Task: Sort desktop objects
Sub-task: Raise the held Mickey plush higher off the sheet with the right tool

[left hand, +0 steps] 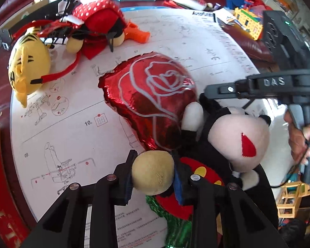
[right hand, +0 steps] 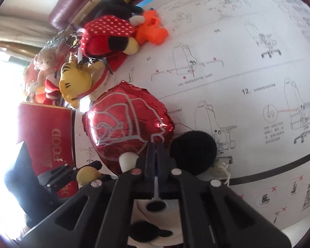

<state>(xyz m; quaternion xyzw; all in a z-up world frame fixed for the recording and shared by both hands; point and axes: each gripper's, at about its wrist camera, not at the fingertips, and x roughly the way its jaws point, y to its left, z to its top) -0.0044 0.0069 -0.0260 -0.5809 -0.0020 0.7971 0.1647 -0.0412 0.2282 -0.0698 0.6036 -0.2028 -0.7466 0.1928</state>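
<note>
We have a Mickey Mouse plush [left hand: 233, 144] between both tools, low over the instruction sheet [left hand: 72, 128] that covers the worktop [left hand: 2, 95]. It is soft and light, all stuffing and fabric, so it will sag and swing from whatever part we hold; nothing in it can break, and the pile gives good friction. The left gripper [left hand: 153, 175] has its jaws pinching the tan foot [left hand: 153, 172], which bulges between the pads, a firm hold on a rounded end. The right gripper [right hand: 155, 150] shows its jaws pressed almost together beside the black ear [right hand: 194, 153]; we cannot tell what, if anything, lies between them. Held by limbs, the body droops, so the torso would be a steadier hold.

Touching the plush lies a red foil rose balloon [left hand: 153, 95], crinkly, slick and easily punctured. Farther off sit a tiger plush [left hand: 29, 66], a Minnie Mouse plush [left hand: 99, 18] and an orange toy [left hand: 137, 34].
</note>
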